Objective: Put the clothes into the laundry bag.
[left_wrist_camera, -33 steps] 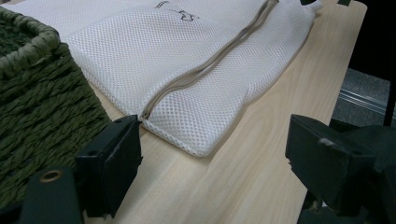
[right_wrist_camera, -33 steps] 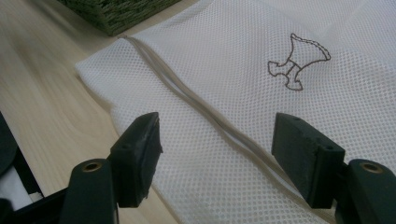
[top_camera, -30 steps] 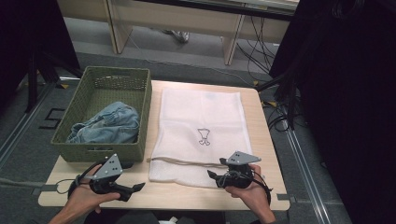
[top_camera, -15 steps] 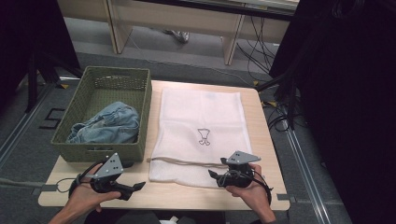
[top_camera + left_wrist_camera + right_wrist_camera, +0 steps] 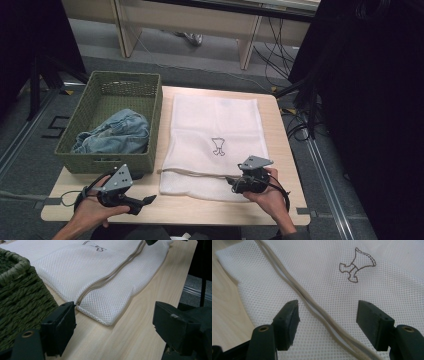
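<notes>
- Both tongs are standing released with nothing between the jaws: the left gripper [image 5: 148, 200] is hovering over bare table [image 5: 210, 212] near the bag's corner, and the right gripper [image 5: 231, 184] is hanging low over the white mesh laundry bag [image 5: 215, 125], its jaws straddling the grey zipper [image 5: 317, 315] without pressing on it.
- That bag is lying flat on the table, just beside the green woven basket [image 5: 85, 165] holding crumpled jeans [image 5: 115, 135]; the zipper is running across the bag's near end.
- Risks, as I am judging them:
  - the right jaws may be closing on mesh alone — the zipper pull is not showing between them, so the opening could stay shut;
  - the left jaws, sitting off the fabric, are anchoring nothing, so the whole bag might slide or bunch when pulled;
  - thin mesh could be snagging in the zipper teeth.
</notes>
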